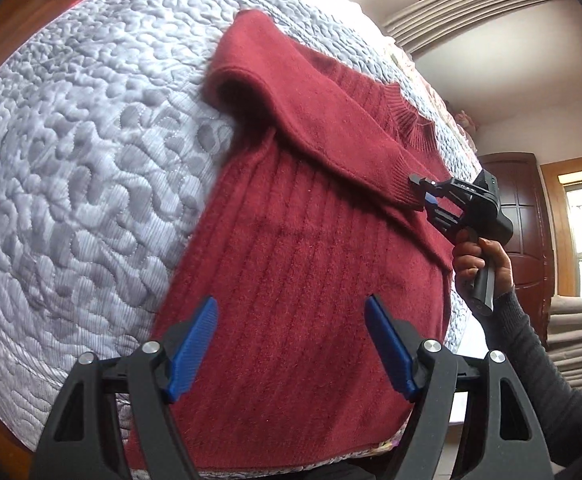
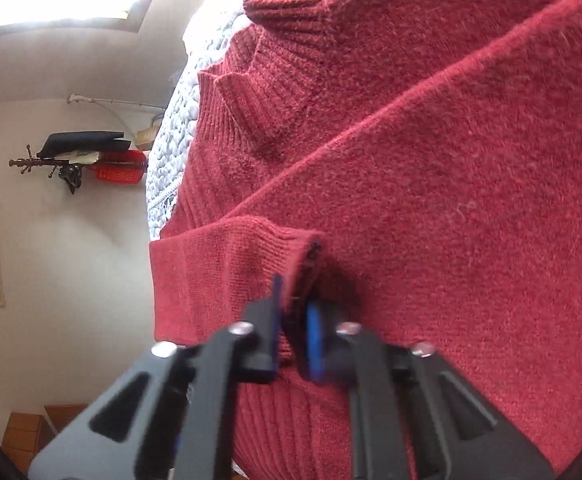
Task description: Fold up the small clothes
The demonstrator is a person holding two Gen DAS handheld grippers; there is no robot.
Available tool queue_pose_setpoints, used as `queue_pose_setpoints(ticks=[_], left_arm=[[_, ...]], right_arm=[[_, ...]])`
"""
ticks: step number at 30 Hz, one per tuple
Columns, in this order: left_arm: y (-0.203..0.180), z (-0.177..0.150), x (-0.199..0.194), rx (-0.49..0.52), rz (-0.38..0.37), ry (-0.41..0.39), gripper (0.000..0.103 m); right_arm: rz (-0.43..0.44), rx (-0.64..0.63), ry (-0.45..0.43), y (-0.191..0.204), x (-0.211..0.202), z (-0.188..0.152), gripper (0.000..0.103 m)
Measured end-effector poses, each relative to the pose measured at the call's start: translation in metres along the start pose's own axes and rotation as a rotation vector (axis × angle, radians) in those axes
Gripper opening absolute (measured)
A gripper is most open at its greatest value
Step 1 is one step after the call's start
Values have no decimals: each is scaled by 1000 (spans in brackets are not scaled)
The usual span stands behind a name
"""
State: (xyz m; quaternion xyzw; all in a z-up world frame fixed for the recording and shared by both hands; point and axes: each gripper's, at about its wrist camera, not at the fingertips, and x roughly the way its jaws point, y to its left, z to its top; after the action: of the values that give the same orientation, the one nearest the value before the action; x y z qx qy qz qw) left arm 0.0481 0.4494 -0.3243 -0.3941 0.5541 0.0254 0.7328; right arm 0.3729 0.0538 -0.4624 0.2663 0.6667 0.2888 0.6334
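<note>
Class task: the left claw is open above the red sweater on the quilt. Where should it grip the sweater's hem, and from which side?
Probably the hem's left corner, approached from the quilt side: that edge lies flat and free, while the right claw pinches the sleeve cuff.

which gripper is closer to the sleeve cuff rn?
Right. The right gripper is shut on the sleeve cuff. The left gripper hangs open over the sweater's ribbed body, well short of the cuff.
</note>
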Motion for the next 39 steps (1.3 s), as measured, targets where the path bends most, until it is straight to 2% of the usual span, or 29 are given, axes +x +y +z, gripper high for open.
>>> queue_pose_setpoints(ticks=[6,11,14,18,21,26,29,32,33,36,39], left_arm=[[-10,4,9,-7,-9,13,76],[-19,3,7,7,-11,10,76],[-23,5,6,15,-13,3,76],[-27,13,5,25,-17,-11,76],[-31,24,4,43,-22,-26,76],[-41,54,10,84,-32,-48,76],[-53,78,16,130,-61,-54,76],[-71,106,31,169,-113,-58,76],[-76,116,38,172,-139,-57,76],[-90,144,64,169,-196,-40,76],[-101,163,90,189,-212,-16,76]], right_arm=[[1,-78,-48,29,-34,-1,6],[0,-139,-126,55,-84,3,6],[-7,-144,-173,55,-114,4,6],[-37,-112,-224,35,-143,-2,6],[-56,-41,-240,-2,-155,-5,6],[-93,62,-221,-63,-146,-10,6],[-97,101,-204,-88,-136,-11,6],[-87,106,-189,-95,-132,-11,6],[-87,102,-192,-95,-132,-12,11],[-96,116,-228,-101,-145,-13,12],[-87,120,-273,-98,-165,-15,12]])
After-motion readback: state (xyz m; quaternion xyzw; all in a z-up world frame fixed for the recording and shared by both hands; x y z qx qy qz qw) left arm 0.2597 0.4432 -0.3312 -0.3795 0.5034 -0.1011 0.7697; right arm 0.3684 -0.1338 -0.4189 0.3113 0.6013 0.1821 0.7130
